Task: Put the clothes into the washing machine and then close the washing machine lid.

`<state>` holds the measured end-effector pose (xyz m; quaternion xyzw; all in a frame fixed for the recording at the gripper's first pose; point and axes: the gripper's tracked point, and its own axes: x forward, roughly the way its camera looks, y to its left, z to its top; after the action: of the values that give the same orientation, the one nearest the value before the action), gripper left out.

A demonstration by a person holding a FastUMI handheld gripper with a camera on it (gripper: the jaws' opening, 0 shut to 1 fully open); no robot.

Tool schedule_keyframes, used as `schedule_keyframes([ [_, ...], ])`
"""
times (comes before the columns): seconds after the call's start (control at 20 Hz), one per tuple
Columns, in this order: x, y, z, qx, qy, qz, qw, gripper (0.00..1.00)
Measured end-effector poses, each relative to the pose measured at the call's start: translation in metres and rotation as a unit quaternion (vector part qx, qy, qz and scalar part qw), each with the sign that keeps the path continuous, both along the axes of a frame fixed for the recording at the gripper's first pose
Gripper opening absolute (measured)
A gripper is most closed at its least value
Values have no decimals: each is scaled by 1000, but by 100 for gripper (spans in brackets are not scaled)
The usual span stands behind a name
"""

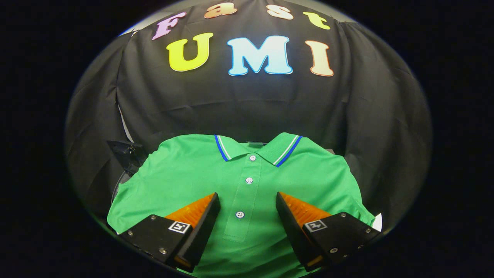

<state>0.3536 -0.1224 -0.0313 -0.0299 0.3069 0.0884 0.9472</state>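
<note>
While spread wide, the tool (247,208) grips nothing, its fingers (200,220) flanking the green polo shirt's (173,173) button placket.

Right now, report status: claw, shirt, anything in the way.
Claw open, fingers apart over the placket. Green polo shirt with blue-and-white striped collar lies spread flat, not gripped. Nothing between fingers and cloth.

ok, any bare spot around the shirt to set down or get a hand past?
Hardly any. The green polo shirt spreads flat across the whole area ahead, its button placket running between the open gripper fingers. Only gaps: a dark strip beside its left sleeve by a dark object, and a small white patch past the right hem.
</note>
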Motion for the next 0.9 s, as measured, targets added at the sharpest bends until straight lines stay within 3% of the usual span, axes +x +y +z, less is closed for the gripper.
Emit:
schedule_keyframes([
  [0.1, -1, 1, -1, 3, -2, 7, 1000, 84],
  [0.45, -2, 12, -1, 56, 1, 17, 998, 12],
  [0.6, -4, 13, 1, 84, 13, 17, 996, 2],
  [0.9, -5, 18, 17, 107, -10, 8, 994, 0],
])
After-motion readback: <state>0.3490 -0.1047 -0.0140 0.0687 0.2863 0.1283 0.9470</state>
